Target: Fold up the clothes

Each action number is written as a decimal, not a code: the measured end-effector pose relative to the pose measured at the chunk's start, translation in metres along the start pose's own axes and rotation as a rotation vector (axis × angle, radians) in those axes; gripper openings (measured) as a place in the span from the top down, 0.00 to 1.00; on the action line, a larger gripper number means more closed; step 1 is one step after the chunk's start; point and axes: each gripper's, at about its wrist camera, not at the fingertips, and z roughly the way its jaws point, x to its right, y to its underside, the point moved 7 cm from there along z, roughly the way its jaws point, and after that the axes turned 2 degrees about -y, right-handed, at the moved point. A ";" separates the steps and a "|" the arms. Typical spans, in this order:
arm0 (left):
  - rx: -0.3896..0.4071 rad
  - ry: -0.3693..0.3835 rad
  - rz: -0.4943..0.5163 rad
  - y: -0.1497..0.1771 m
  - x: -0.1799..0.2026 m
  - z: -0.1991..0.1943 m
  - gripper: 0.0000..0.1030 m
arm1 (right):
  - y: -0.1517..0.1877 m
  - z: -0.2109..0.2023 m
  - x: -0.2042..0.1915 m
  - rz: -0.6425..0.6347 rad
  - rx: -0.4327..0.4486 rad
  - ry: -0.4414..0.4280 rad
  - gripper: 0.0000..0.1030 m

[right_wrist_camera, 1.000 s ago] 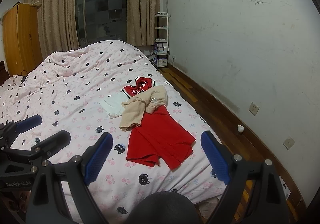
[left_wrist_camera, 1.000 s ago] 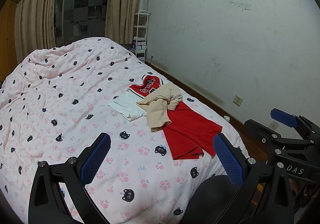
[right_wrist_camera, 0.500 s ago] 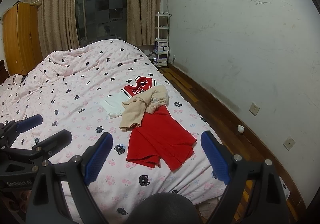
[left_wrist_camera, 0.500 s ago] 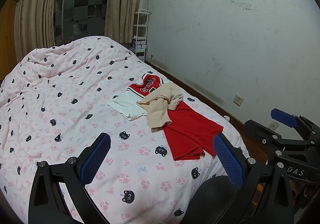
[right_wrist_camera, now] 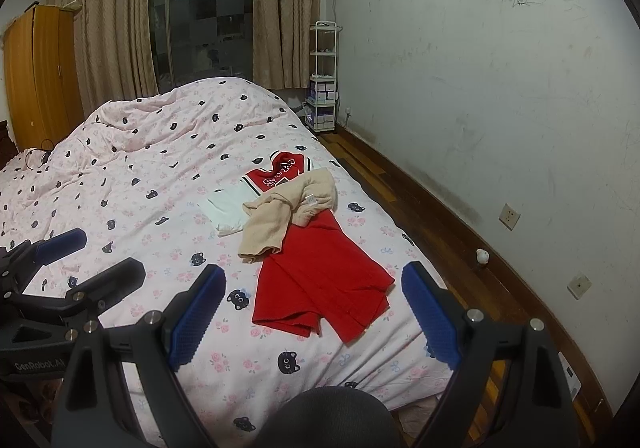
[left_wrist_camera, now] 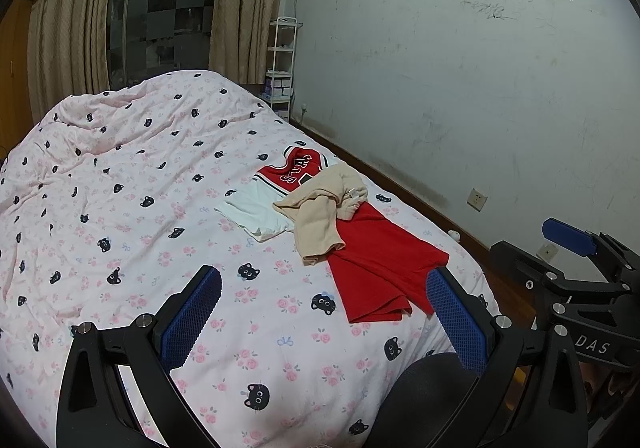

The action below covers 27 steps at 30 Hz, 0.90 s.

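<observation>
Right now both tools hang above the near end of the bed (left_wrist_camera: pixel 120 208), and neither touches any cloth. Seen from its own camera, the left gripper (left_wrist_camera: pixel 324 312) has its blue-padded jaws spread wide apart with nothing between them; the right gripper (right_wrist_camera: pixel 312 308) likewise has its jaws wide apart and empty. Each gripper also shows at the edge of the other's view, the right one low at the right side of the left camera and the left one low at the left side of the right camera. The clothes lie in a loose pile on the pink quilt with its black cat faces and roses, toward the side of the bed nearest the white wall (right_wrist_camera: pixel 480 108). A red garment (right_wrist_camera: pixel 320 280) lies spread nearest the grippers, with its near edge rumpled. A beige garment (right_wrist_camera: pixel 280 216) is draped crumpled across its far part, a small white tag showing. Beyond and partly under the beige one lies a red jersey (right_wrist_camera: pixel 280 174) with white lettering, and a white garment (right_wrist_camera: pixel 224 212) sticks out on the left. Brown curtains (right_wrist_camera: pixel 112 28) frame a dark window behind the bed.
</observation>
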 end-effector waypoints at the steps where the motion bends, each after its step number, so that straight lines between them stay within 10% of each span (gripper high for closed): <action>1: -0.001 0.001 0.000 0.000 0.000 0.000 0.01 | 0.000 0.001 0.000 -0.001 0.000 0.001 0.11; 27: -0.023 0.013 -0.012 -0.001 -0.009 0.019 0.01 | -0.001 0.020 0.001 0.015 -0.026 0.016 0.11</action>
